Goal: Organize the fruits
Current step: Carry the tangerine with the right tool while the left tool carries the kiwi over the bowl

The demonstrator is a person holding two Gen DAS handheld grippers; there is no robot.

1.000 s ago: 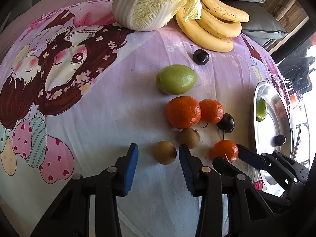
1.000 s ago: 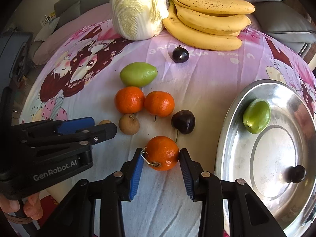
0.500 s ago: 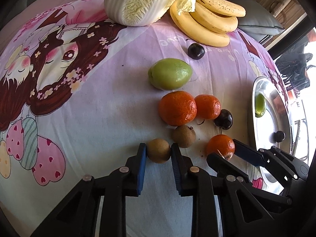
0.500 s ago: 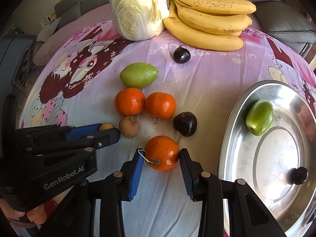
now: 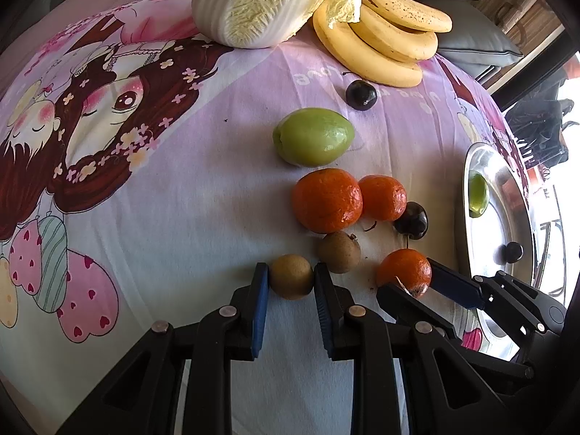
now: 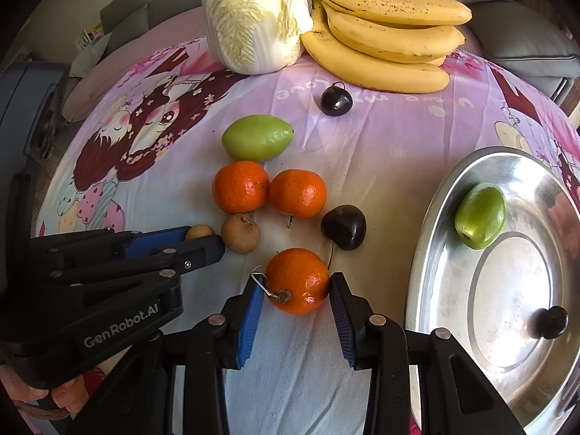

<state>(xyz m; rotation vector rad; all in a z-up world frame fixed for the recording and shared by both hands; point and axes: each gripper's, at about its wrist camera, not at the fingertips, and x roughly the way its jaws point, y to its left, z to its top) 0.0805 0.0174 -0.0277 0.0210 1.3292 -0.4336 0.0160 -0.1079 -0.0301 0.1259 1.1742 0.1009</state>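
My left gripper (image 5: 291, 279) is shut on a small brown longan (image 5: 291, 276) that rests on the cloth; it also shows in the right wrist view (image 6: 199, 232). My right gripper (image 6: 295, 282) is shut on an orange tangerine (image 6: 297, 280), seen from the left wrist view too (image 5: 404, 272). A second longan (image 6: 240, 233), two tangerines (image 6: 240, 186) (image 6: 298, 193), a green fruit (image 6: 257, 137) and two dark cherries (image 6: 343, 227) (image 6: 336, 100) lie on the cloth. A steel plate (image 6: 435, 290) at the right holds a green fruit (image 6: 480, 216) and a cherry (image 6: 552, 322).
A napa cabbage (image 6: 253, 18) and a bunch of bananas (image 6: 380, 36) lie at the far edge. Grey cushions (image 6: 525, 36) sit behind them. The pink cartoon cloth (image 5: 108, 145) covers the table.
My left gripper has moved forward and closed on the near longan. My right gripper has stayed around the tangerine, with its pads now tight against it.
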